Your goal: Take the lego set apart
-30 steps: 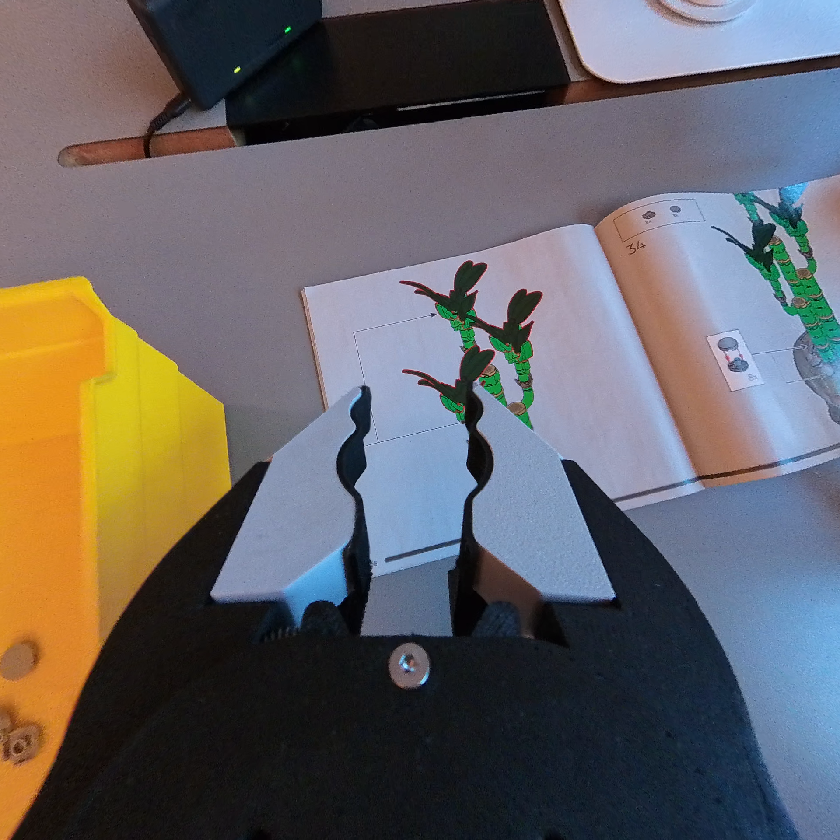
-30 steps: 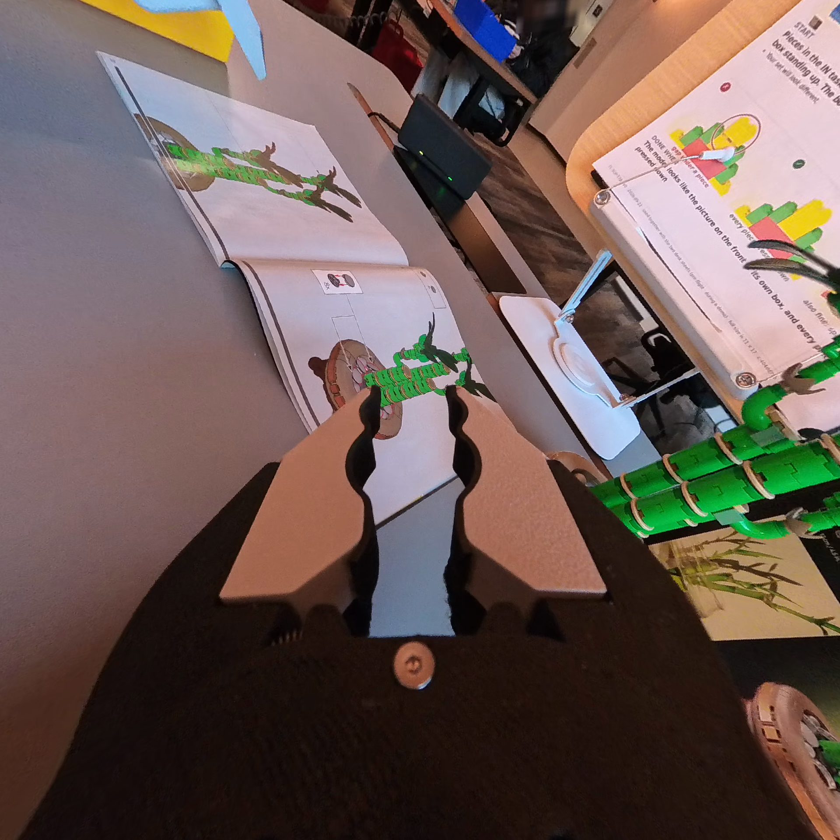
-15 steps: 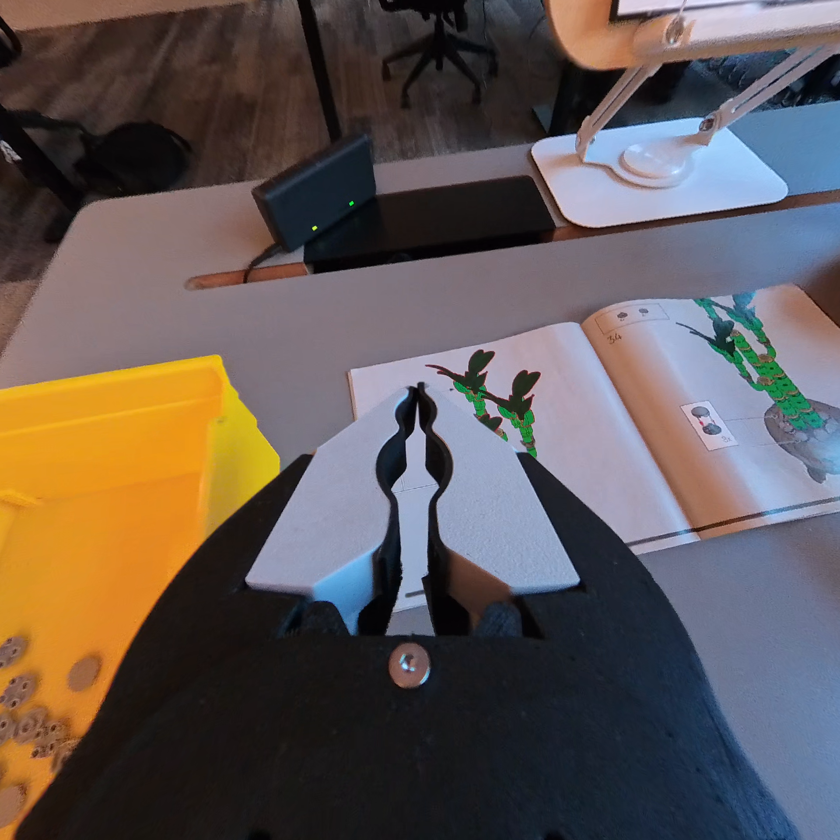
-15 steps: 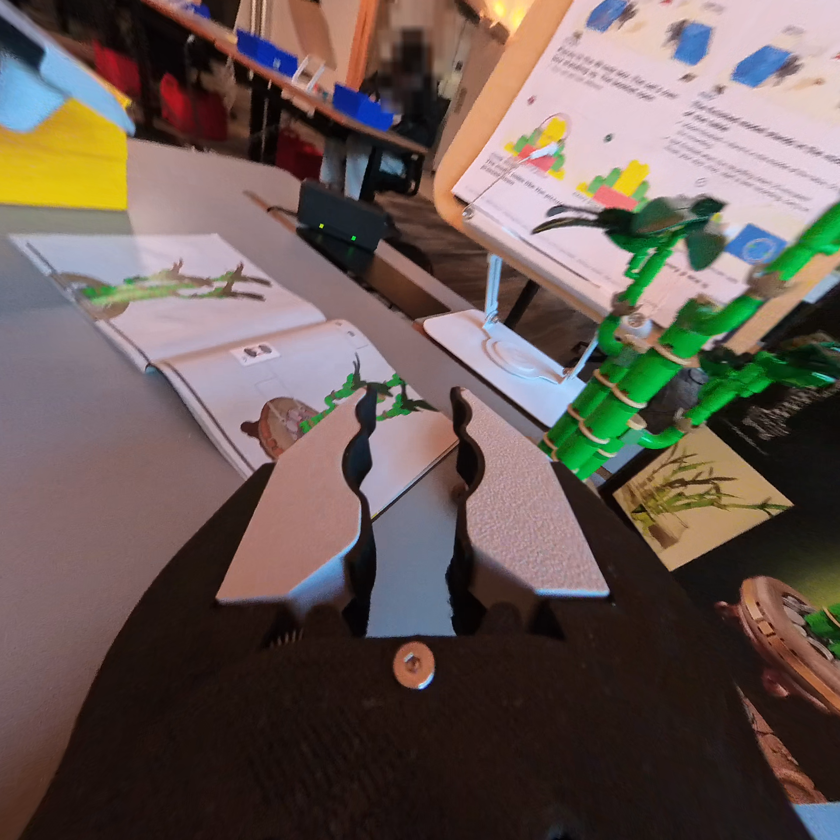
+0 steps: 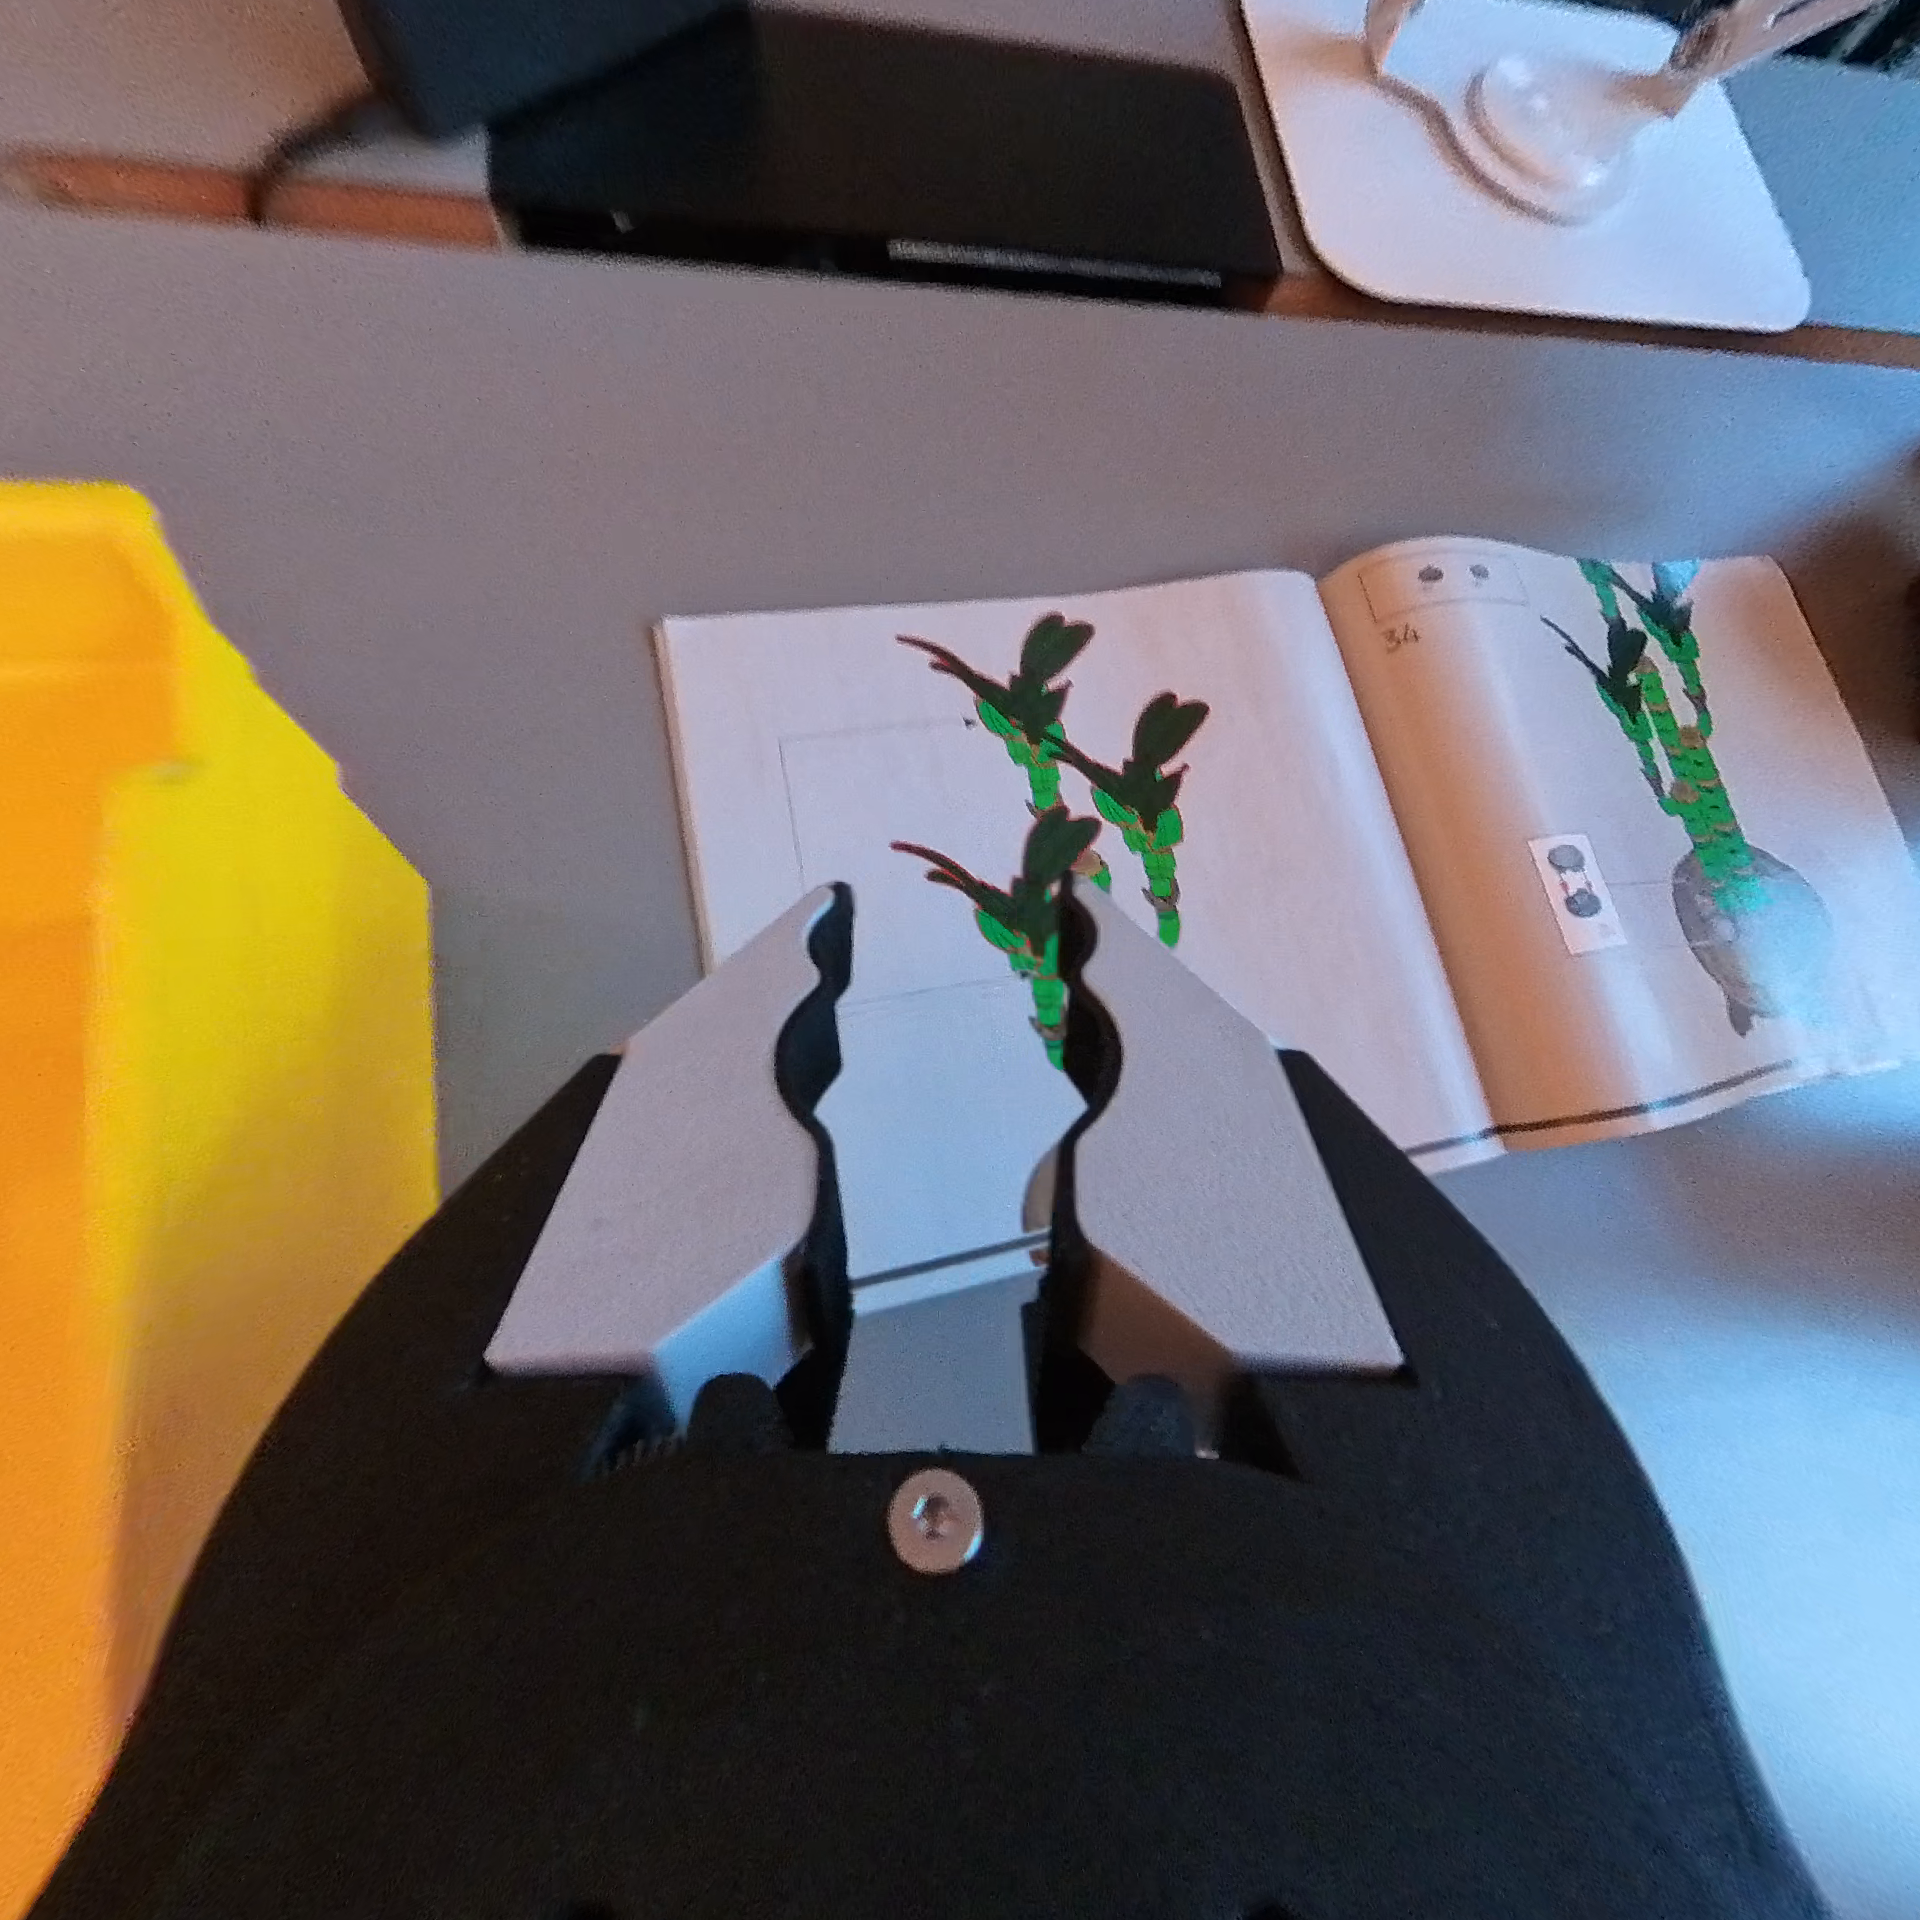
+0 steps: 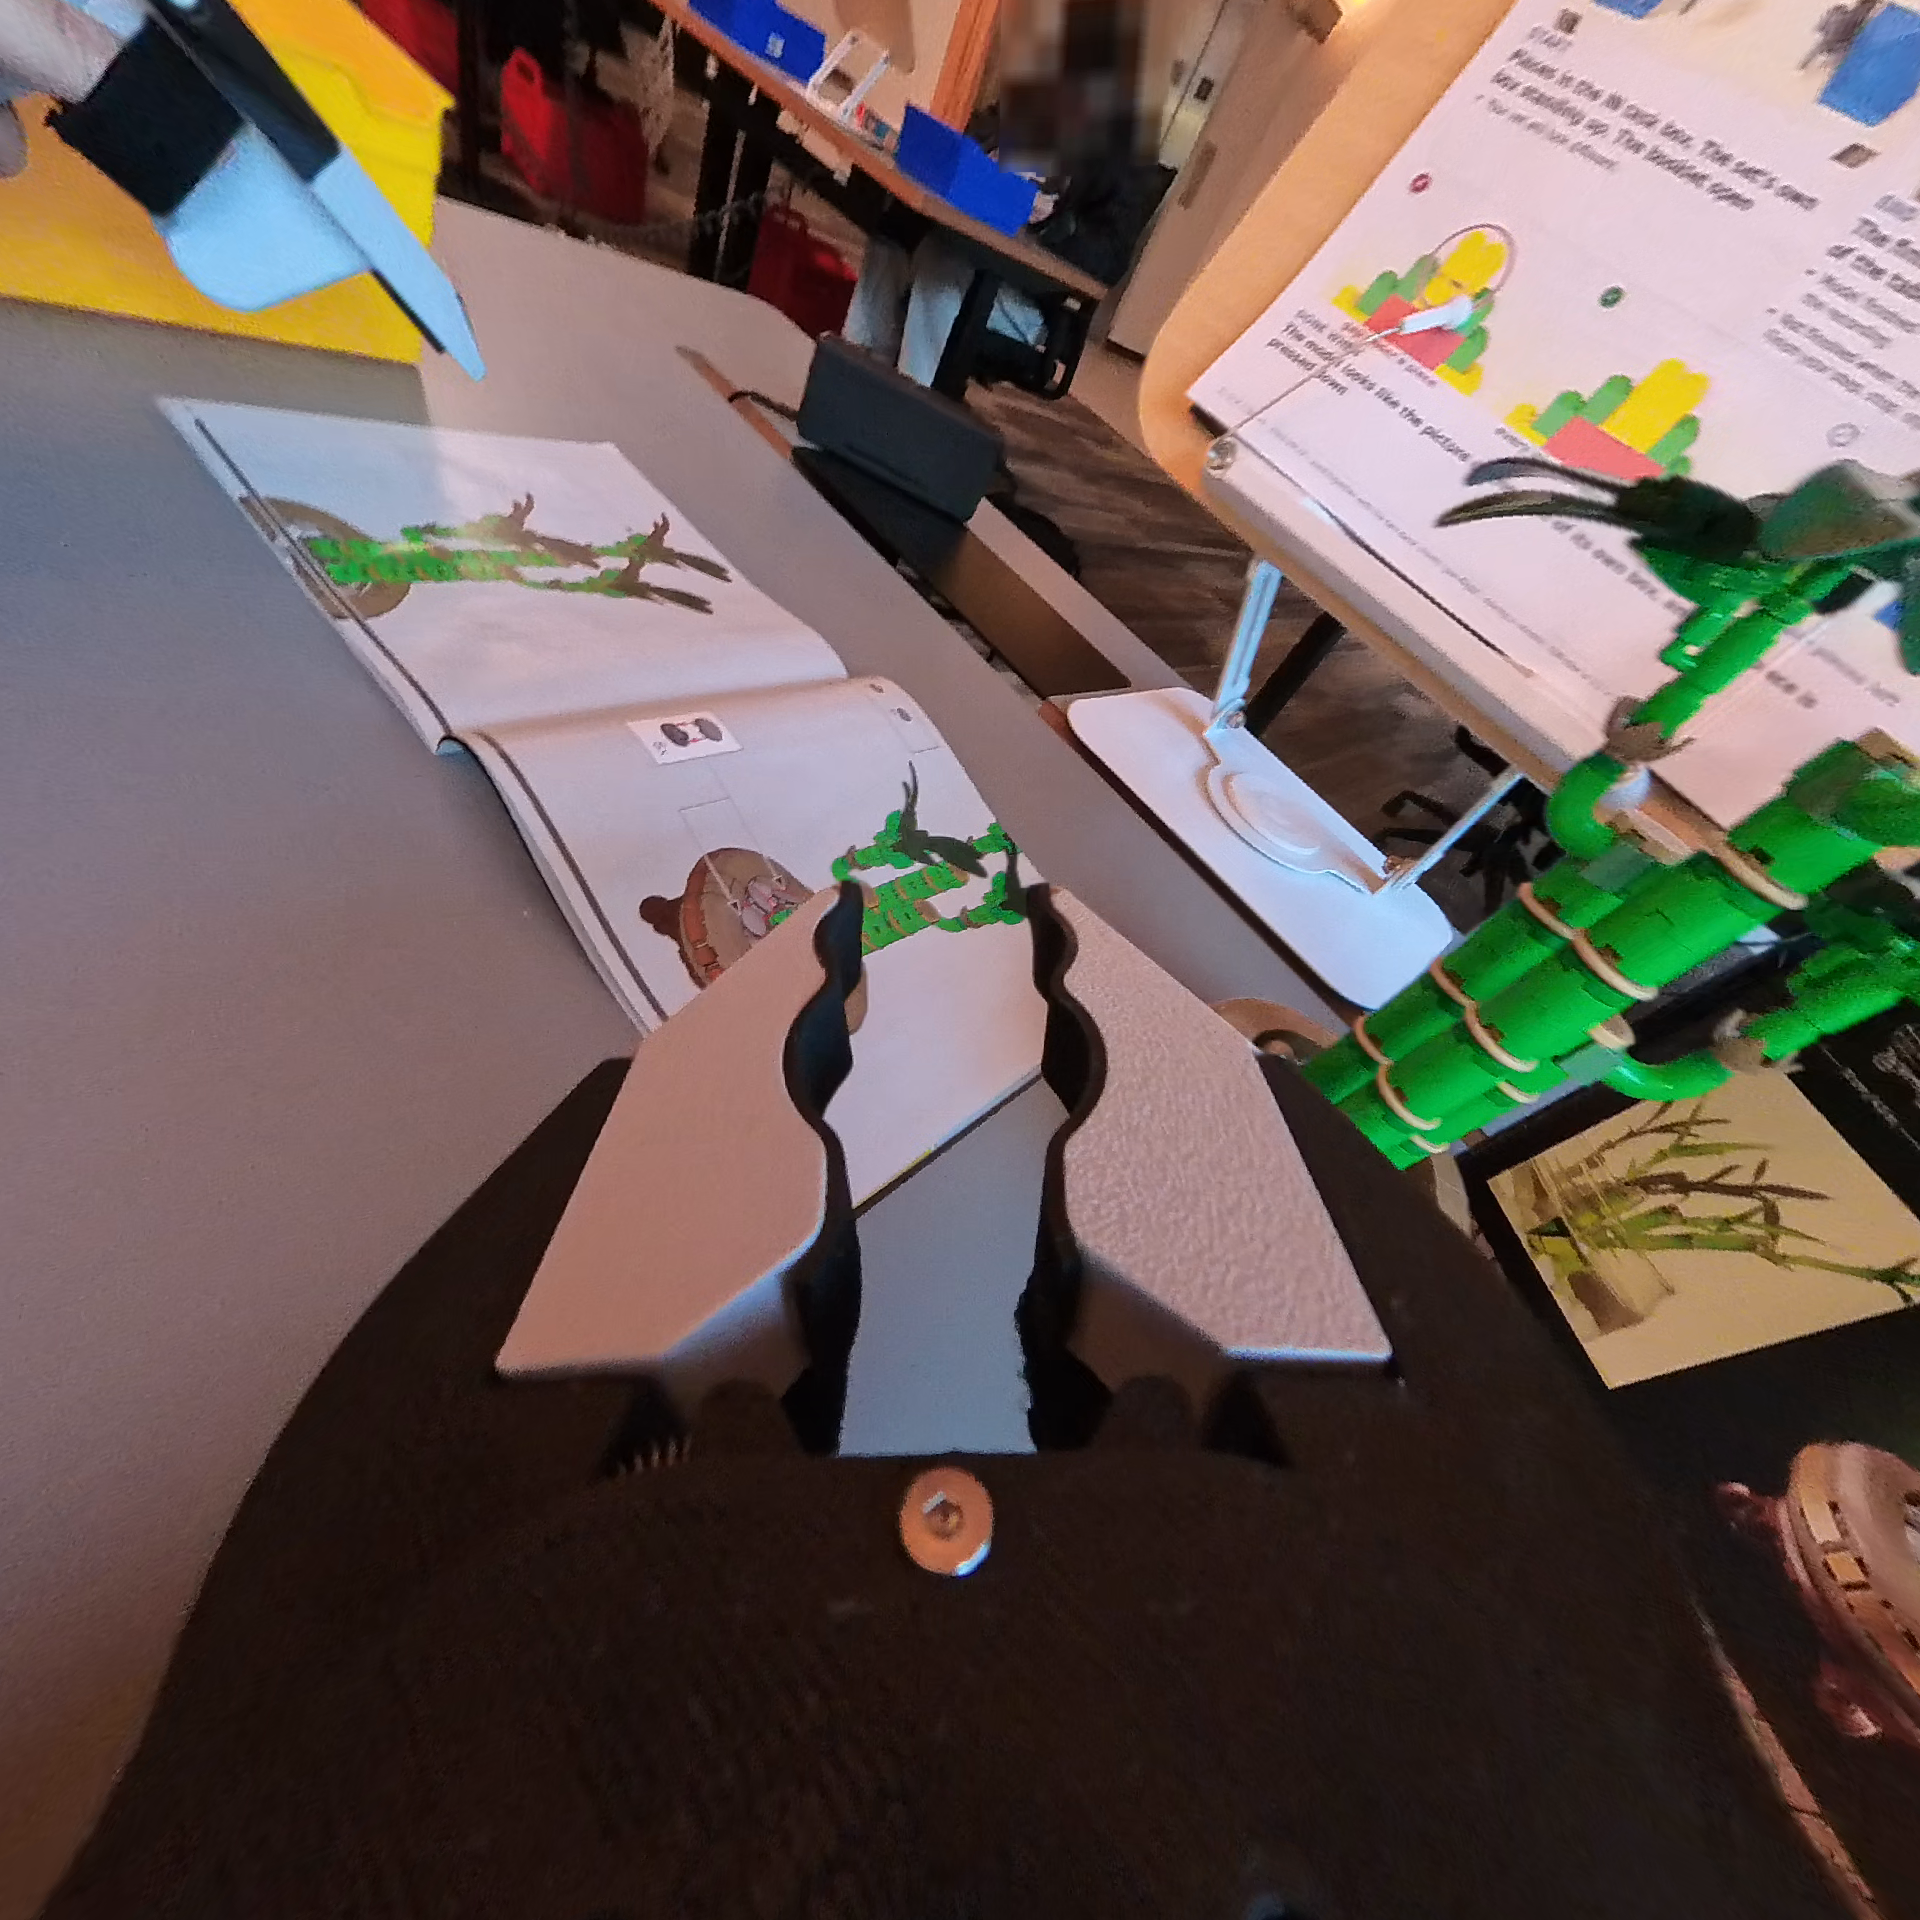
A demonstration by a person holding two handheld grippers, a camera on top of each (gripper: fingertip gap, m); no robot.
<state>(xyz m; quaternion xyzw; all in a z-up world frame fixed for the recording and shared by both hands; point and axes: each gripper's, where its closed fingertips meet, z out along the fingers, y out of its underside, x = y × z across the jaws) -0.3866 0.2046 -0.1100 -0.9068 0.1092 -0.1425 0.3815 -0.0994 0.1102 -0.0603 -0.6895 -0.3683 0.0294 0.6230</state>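
Note:
The lego set is a green bamboo model (image 6: 1558,987) with dark leaves. It stands at the right of the right wrist view, with its brown round pot (image 6: 1849,1538) low at the right edge. My right gripper (image 6: 940,904) is open and empty, to the left of the stalks and above the grey table. My left gripper (image 5: 956,904) is open and empty over the open instruction booklet (image 5: 1247,831). The left gripper also shows in the right wrist view (image 6: 312,229), raised at the far left. The model is not in the left wrist view.
A yellow bin (image 5: 156,1039) stands close to the left of my left gripper. The booklet (image 6: 623,675) lies mid-table. Behind are a black box (image 5: 883,135), a white stand base (image 5: 1538,177) holding an instruction board (image 6: 1558,312), and the set's printed box (image 6: 1704,1226). Left tips to right tips: about 30 centimeters.
My left gripper was open, shut half a second ago, and is open again; its view has dropped back toward the booklet. My right gripper has stayed open while its view swung about the bamboo model.

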